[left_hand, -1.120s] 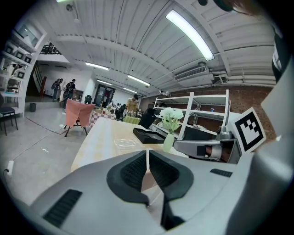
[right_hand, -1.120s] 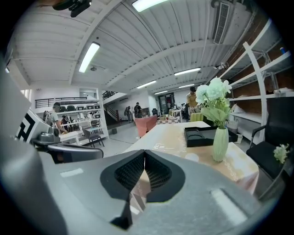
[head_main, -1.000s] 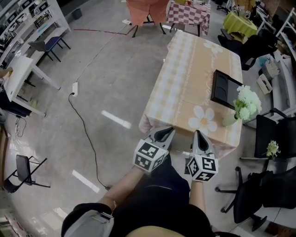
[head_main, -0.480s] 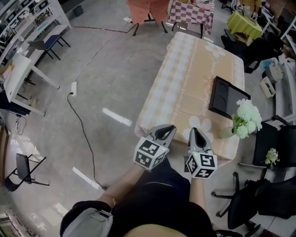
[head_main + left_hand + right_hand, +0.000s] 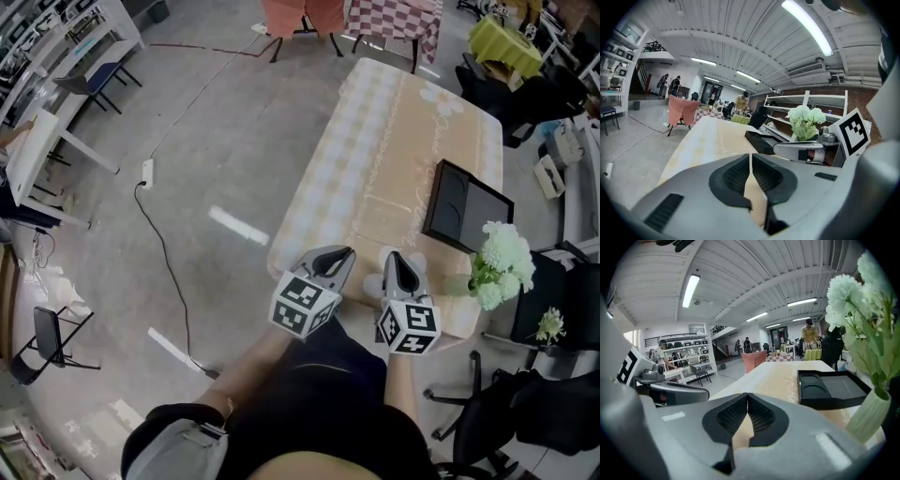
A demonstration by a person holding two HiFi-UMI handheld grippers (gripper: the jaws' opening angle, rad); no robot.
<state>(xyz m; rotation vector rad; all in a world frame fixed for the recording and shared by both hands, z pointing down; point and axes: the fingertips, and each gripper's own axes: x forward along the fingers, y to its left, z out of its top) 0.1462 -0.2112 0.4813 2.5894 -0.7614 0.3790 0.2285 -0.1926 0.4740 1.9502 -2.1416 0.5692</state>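
Table, near edge behind right tool

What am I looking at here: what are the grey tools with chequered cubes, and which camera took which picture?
No robot arm: a person carries two grey hand-held two-jaw grippers. The head view looks down from the person's head at the left gripper and right gripper, near the end of a long table under a peach checked cloth. On it are a black moulded tray and a pale green vase of white flowers. Each gripper view looks along its own jaws; both pairs are closed, holding nothing.
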